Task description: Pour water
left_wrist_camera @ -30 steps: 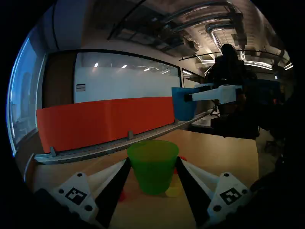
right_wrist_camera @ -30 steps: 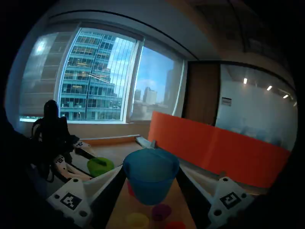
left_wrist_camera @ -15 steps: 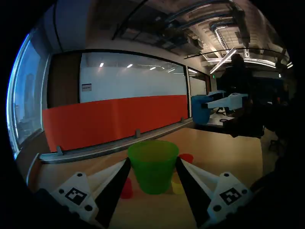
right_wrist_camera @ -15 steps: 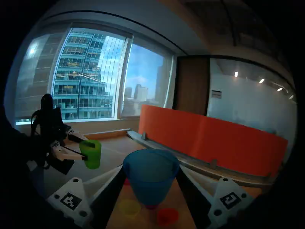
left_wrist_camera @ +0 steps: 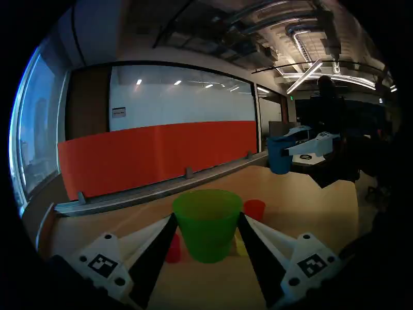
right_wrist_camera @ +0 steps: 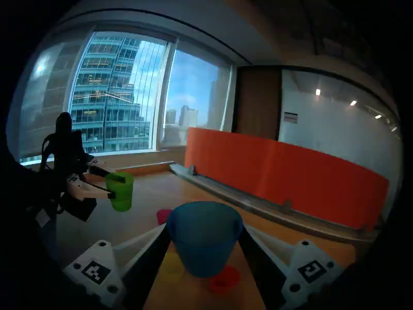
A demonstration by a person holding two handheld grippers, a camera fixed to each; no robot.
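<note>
On my left gripper (left_wrist_camera: 207, 221) the fingers (left_wrist_camera: 155, 248) pinch a green cup (left_wrist_camera: 207, 235) by its sides, holding it upright. On my right gripper (right_wrist_camera: 205, 232) the fingers (right_wrist_camera: 258, 256) clamp a blue cup (right_wrist_camera: 205, 250) the same way. I cannot tell whether either cup has water in it.

From the right gripper view, the green cup sits off to my left, well apart from the blue one. I judge this to be the approach before the pour: both cups are gripped and neither is tipped. Next I would need to bring the rims near each other, one above the other, and then tilt slowly. I can't yet tell which cup pours.

Below both cups is a pale wooden worktop (left_wrist_camera: 310, 196) with a small red cup (left_wrist_camera: 254, 208) and other small coloured pieces on it. An orange partition (left_wrist_camera: 155, 152) runs along its far edge. Beyond that are a white glass wall (left_wrist_camera: 180, 103), tall windows (right_wrist_camera: 124, 93) facing towers, and exposed ceiling ducts (left_wrist_camera: 304, 41).
</note>
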